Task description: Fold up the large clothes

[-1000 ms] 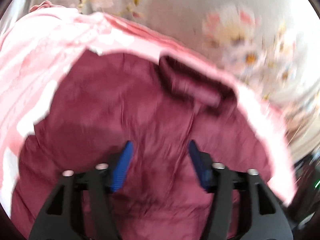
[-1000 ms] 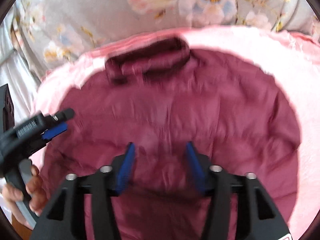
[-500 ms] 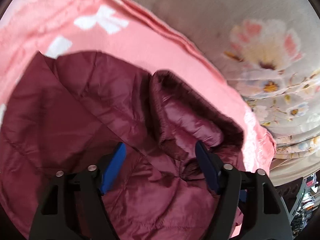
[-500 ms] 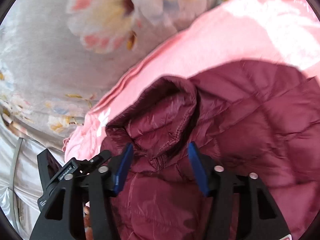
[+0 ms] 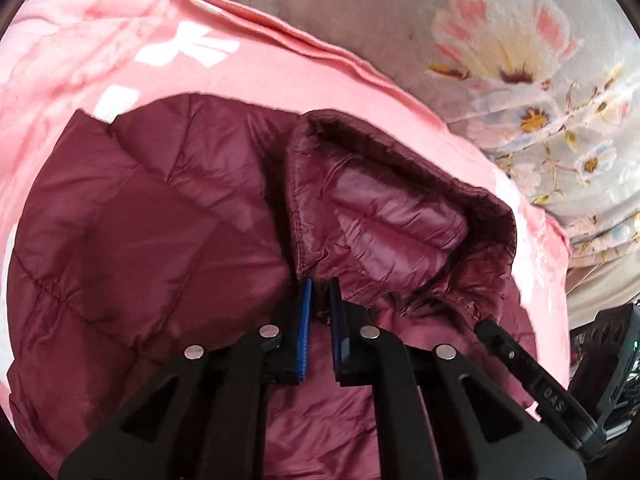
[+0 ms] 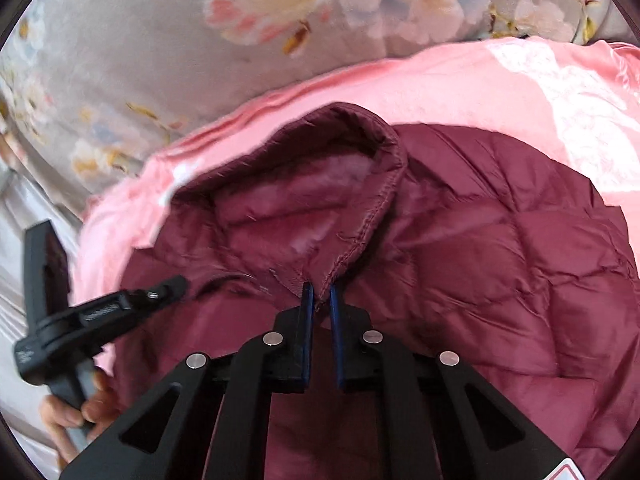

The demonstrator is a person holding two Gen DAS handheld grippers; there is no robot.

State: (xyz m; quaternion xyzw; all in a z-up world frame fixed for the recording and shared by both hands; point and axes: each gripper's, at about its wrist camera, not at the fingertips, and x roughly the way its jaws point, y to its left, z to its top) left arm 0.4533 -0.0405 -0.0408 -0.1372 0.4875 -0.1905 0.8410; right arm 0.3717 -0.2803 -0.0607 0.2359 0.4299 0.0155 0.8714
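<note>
Maroon quilted jacket (image 5: 160,248) lies on a pink blanket (image 5: 240,68) as the left gripper (image 5: 319,292) and right gripper (image 6: 319,294), jaws having just closed, pinch fabric at opposite ends of its collar (image 6: 304,200)

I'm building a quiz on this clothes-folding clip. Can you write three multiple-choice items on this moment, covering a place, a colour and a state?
1. Where does the jacket lie?
A. on a pink blanket
B. on a wooden floor
C. on a hanger

2. What colour is the jacket?
A. navy
B. maroon
C. green

3. How do the two hand-held grippers stand?
A. both wide open above the jacket
B. one open, one shut
C. both shut on the jacket at the collar

Key:
1 A: the pink blanket spreads under the jacket.
2 B: its quilted shell is maroon.
3 C: the left hand-held gripper and the right hand-held gripper have just been closing, and each pinches fabric at the base of the collar.
</note>
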